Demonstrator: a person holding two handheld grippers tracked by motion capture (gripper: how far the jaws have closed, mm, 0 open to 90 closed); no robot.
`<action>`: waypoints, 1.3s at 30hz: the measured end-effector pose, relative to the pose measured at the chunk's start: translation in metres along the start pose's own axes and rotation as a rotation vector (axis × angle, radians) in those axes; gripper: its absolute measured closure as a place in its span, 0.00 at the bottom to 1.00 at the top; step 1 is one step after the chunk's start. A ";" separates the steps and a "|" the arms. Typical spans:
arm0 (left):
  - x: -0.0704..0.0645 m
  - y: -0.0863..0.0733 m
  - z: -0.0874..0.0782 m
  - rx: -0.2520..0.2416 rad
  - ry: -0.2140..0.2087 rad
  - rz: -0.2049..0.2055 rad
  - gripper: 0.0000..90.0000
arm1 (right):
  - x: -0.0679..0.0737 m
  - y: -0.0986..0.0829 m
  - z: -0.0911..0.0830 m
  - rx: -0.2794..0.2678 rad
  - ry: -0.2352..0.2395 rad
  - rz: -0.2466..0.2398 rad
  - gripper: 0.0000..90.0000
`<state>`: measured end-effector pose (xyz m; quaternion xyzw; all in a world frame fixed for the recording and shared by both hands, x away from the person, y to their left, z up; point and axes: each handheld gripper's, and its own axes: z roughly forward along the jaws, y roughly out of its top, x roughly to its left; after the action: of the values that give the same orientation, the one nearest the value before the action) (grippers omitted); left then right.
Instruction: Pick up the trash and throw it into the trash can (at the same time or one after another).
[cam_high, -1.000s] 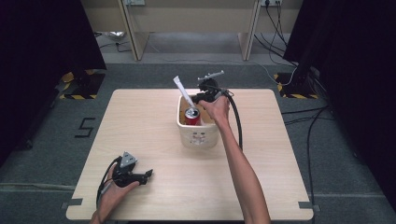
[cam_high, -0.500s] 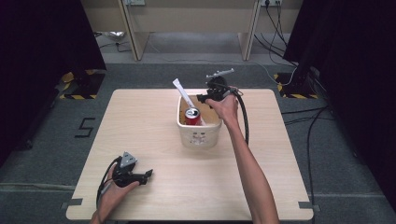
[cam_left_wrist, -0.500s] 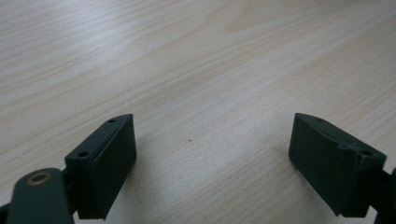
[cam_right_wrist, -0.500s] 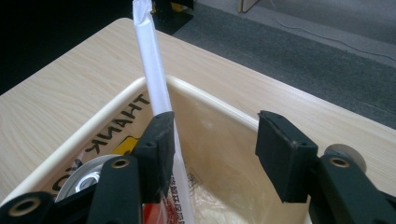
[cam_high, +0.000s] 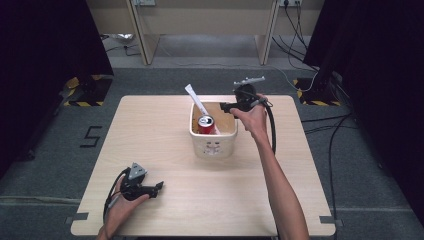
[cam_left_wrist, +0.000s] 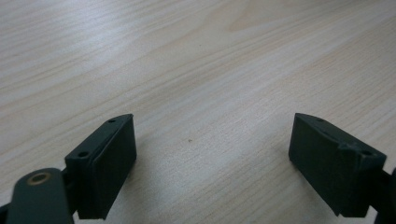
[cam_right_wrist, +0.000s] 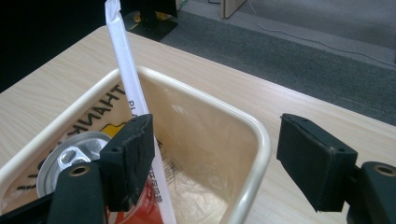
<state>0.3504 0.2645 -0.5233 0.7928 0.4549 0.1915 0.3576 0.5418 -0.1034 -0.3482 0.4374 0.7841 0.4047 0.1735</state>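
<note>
My right gripper (cam_high: 226, 106) hovers over the back right corner of the cream plastic bin (cam_high: 214, 145) at table centre, jaws wide apart, gripping nothing. Red soda can (cam_high: 205, 124) stands inside the bin; white paper-wrapped straw (cam_right_wrist: 132, 100) leans up past its rim. My left gripper (cam_high: 159, 186) rests low on the light wooden table (cam_high: 150, 135), jaws open, empty.

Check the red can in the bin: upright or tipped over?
Upright. The can stands in the cream bin with its silver pull-tab top facing up, beside the wrapped straw leaning out.
</note>
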 end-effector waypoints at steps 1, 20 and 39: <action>0.000 0.000 0.000 0.000 0.000 0.000 0.16 | -0.001 -0.001 -0.002 0.002 -0.005 0.002 0.31; 0.000 0.000 0.000 0.000 0.000 0.000 0.16 | -0.027 -0.024 -0.032 -0.034 -0.035 0.028 0.30; 0.000 0.000 0.000 0.000 0.000 0.000 0.16 | -0.051 -0.056 -0.047 -0.035 -0.063 0.071 0.29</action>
<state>0.3504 0.2644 -0.5233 0.7926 0.4551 0.1916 0.3577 0.5104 -0.1847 -0.3670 0.4743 0.7551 0.4103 0.1910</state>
